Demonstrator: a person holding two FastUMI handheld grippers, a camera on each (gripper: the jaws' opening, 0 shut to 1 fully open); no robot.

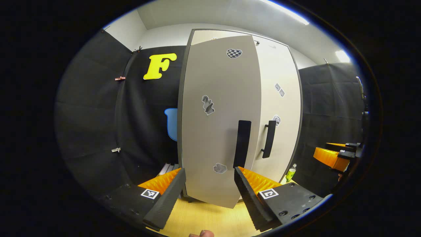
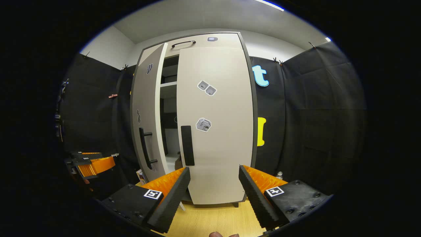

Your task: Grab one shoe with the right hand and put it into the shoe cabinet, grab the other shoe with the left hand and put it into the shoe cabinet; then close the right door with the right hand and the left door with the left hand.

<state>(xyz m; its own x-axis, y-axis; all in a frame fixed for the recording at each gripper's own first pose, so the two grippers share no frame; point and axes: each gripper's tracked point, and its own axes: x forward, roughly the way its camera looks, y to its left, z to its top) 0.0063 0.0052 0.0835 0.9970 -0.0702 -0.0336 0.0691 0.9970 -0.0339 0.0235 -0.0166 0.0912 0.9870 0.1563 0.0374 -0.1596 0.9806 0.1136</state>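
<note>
Both claws, left claw (image 1: 209, 184) and right claw (image 2: 213, 186), gape wide and empty. The tall beige cabinet's left door (image 1: 218, 121), mid-frame, stands ajar; a glancing push could leave it unlatched.

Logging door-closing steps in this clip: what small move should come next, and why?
Probably push the left door shut with the left tool. The right door looks closed, the left one stands ajar, and both tools are open, holding nothing.
</note>
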